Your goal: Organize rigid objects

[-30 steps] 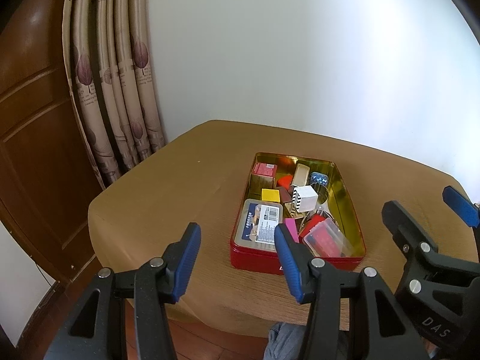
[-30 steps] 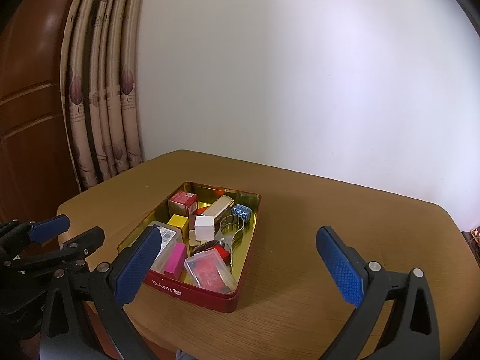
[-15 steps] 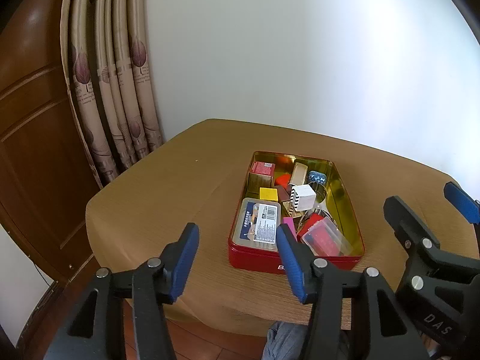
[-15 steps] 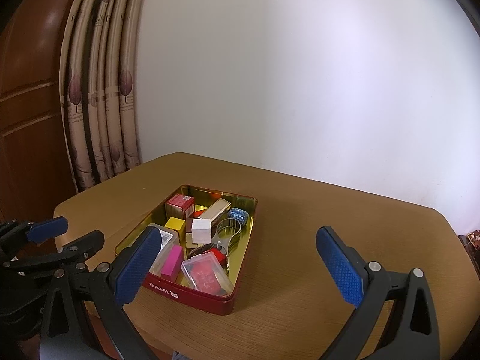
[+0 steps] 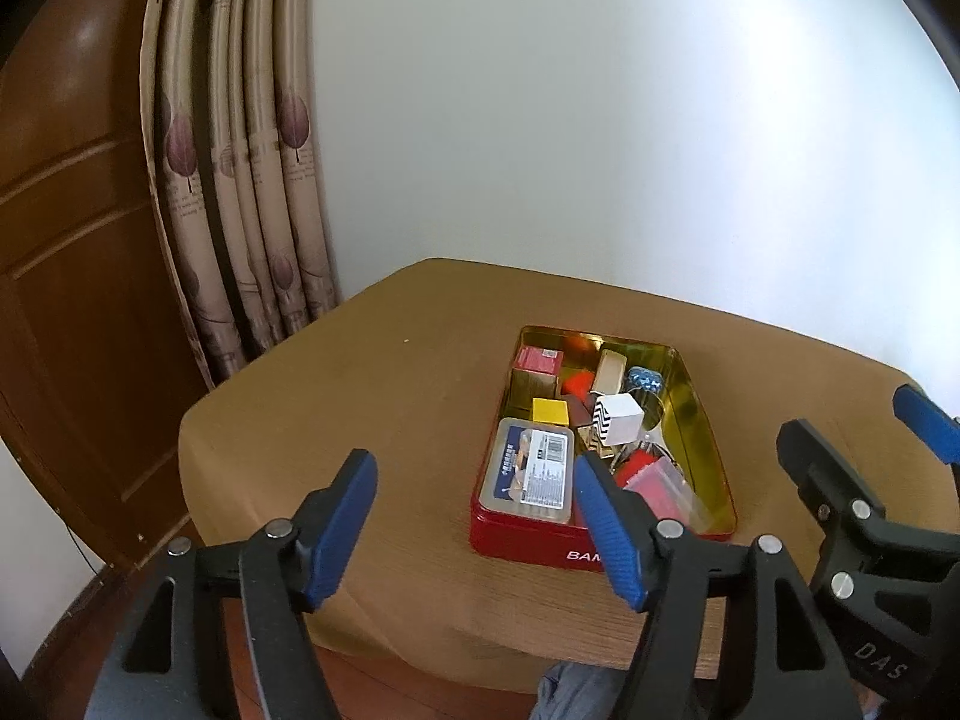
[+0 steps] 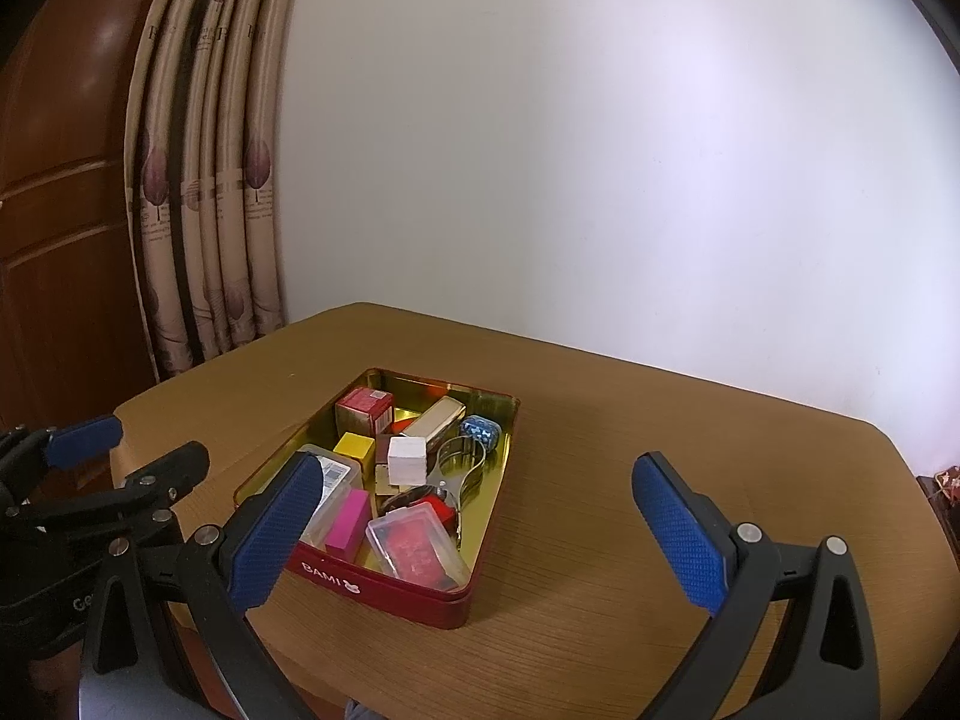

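A red tin (image 5: 528,535) (image 6: 384,585) with a gold inside stands on the brown table. It holds several small items: a clear labelled case (image 5: 531,471), a yellow cube (image 5: 550,411), a white cube (image 5: 621,417) (image 6: 407,459), a red box (image 6: 363,408), a pink block (image 6: 349,521), a clear case with red contents (image 6: 414,546). My left gripper (image 5: 474,519) is open and empty, near the table's front edge, left of the tin. My right gripper (image 6: 480,534) is open and empty, in front of the tin.
The brown table (image 6: 630,480) has rounded corners and ends close in front of both grippers. A patterned curtain (image 5: 240,180) and a dark wooden door (image 5: 66,240) stand at the left. A white wall (image 6: 600,150) is behind the table.
Both grippers have drawn back slightly and risen; the tin looks a little farther away. Both stay open and empty.
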`<state>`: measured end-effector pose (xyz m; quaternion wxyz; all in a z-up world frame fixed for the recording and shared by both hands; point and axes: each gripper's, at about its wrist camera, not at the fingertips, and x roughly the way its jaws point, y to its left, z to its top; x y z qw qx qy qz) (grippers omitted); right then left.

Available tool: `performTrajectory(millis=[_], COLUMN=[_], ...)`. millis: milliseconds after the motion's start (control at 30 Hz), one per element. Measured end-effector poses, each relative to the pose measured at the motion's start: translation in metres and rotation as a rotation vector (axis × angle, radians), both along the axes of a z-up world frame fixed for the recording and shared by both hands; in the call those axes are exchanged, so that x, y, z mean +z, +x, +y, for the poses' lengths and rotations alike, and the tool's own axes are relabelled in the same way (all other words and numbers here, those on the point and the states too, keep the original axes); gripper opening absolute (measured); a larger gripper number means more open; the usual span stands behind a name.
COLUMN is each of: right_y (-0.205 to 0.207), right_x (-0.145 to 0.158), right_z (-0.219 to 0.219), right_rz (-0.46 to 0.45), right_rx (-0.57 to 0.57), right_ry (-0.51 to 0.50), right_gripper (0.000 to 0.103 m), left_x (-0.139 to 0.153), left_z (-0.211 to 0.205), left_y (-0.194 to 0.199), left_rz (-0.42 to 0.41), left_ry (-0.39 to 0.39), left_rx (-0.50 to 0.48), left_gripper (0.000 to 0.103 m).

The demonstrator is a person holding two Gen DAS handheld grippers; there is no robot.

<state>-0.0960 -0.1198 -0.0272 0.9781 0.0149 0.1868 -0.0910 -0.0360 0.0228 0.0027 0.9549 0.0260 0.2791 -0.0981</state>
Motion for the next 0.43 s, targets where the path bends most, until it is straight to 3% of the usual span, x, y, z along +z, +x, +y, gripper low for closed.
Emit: performTrajectory(millis=[433], right_y=[-0.0016], right_x=[0.0043], right_z=[0.0026], right_rz=[-0.014], right_rx=[-0.008], right_ry=[0.009], right_gripper=[0.102], left_x=[-0.0014], left_z=[-0.0051], left_y=[0.0008], left_rz=[0.009], left_ry=[0.035], left_rx=[-0.005], left_gripper=[0.070])
